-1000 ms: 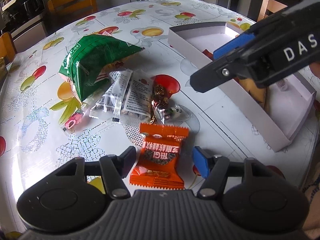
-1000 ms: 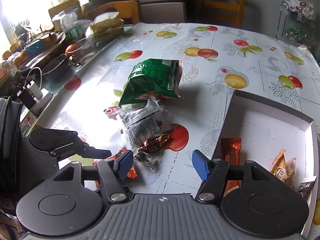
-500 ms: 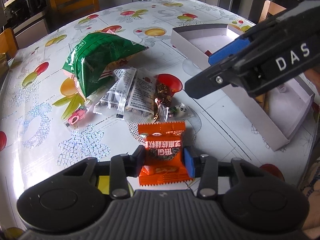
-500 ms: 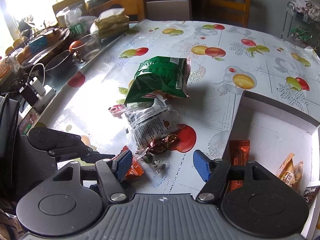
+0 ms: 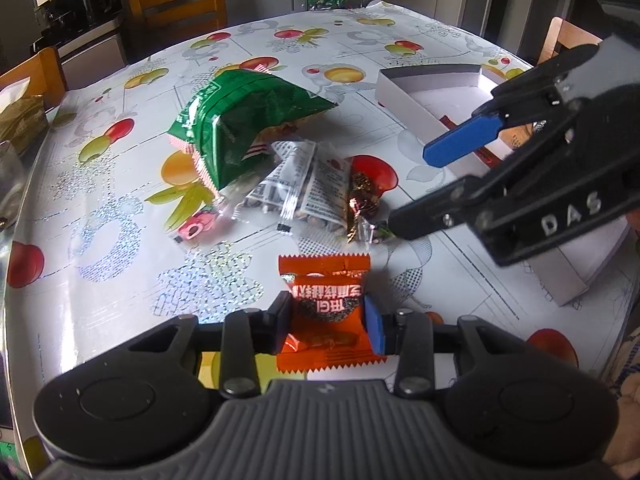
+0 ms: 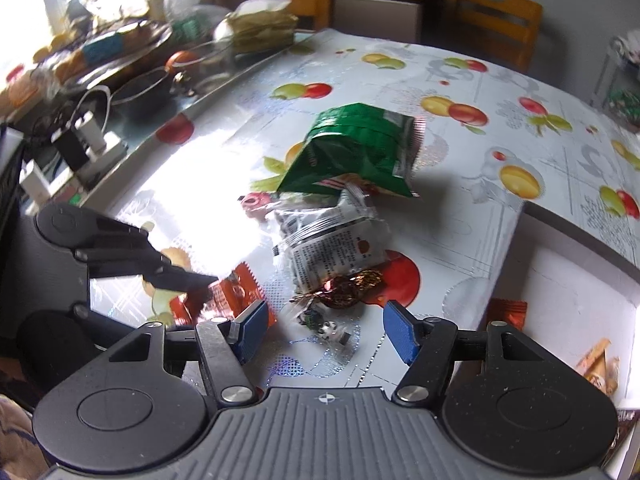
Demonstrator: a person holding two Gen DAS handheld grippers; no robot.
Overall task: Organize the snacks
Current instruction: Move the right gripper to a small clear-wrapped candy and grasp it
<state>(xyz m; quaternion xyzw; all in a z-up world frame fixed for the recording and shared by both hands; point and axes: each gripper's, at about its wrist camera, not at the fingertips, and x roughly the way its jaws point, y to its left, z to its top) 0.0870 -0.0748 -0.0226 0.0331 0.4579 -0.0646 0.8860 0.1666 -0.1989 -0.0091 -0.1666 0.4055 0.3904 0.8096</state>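
Orange packet (image 5: pixel 326 312): lies flat on the fruit-print tablecloth (image 5: pixel 120 240) at the near edge of the pile, long axis running away from the left wrist camera, crimped ends near and far, print upside down in that view.
Left gripper (image 5: pixel 327 322): narrow, jaws closing, pads pressed on the packet's two long sides.
Right gripper (image 6: pixel 322 326): jaws fairly wide and closing, nothing gripped; it hangs above a small clear-wrapped sweet (image 6: pixel 328 326), which lies between the fingers in its view.
White box (image 5: pixel 404 94): on the right, open-topped, another orange packet (image 6: pixel 507 312) and tan wrappers (image 6: pixel 598 366) inside.
Pile beyond: brown foil candy (image 5: pixel 362 196), grey printed sachets (image 5: pixel 308 186), green bag (image 5: pixel 240 120), pink sweet (image 5: pixel 194 229).
In the way: the right gripper's arm crosses between the held packet and the box.
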